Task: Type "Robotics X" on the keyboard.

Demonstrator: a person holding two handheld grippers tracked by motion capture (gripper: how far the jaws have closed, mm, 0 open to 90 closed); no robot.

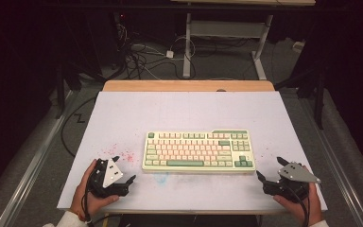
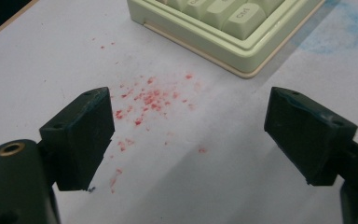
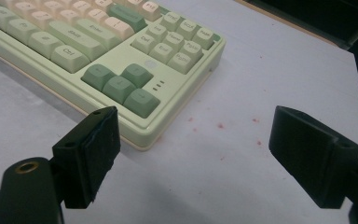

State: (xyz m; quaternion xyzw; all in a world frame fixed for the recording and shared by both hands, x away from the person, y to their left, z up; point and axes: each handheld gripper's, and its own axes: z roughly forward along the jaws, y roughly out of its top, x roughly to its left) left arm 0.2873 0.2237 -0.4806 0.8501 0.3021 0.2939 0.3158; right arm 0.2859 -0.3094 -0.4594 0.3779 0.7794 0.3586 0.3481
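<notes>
1. Left tool [image 1: 124, 169] sits low at the near left of the surface [image 1: 123, 113], held in a hand [image 1: 86, 191]. Its jaws are spread wide and hold nothing.
2. In the left tool view, the left tool [image 2: 189, 135] has its two black jaws far apart, with bare surface [image 2: 46, 56] between them.
3. Right tool [image 1: 270, 168] sits at the near right of the surface, held in the other hand [image 1: 302, 203]. Its jaws are spread wide too, and hold nothing.
4. In the right tool view, the right tool [image 3: 193, 149] points at the near right corner of the keyboard [image 3: 186, 79]. One jaw is just in front of that corner. I cannot tell if it touches.
5. A keyboard [image 1: 198, 150] lies flat in the middle of the surface, between the two tools. It is pale green, with cream, pink and darker green keys.
6. Little red specks [image 2: 149, 100] dot the surface by the left tool, just beside the keyboard's near left corner [image 2: 242, 60].
7. A few red specks [image 3: 221, 125] also lie near the keyboard's right side.
8. A faint blue smudge [image 2: 342, 28] marks the surface beside the keyboard.
9. Beyond the surface, on the floor, lie tangled cables [image 1: 142, 59] near a white table leg [image 1: 187, 52].
</notes>
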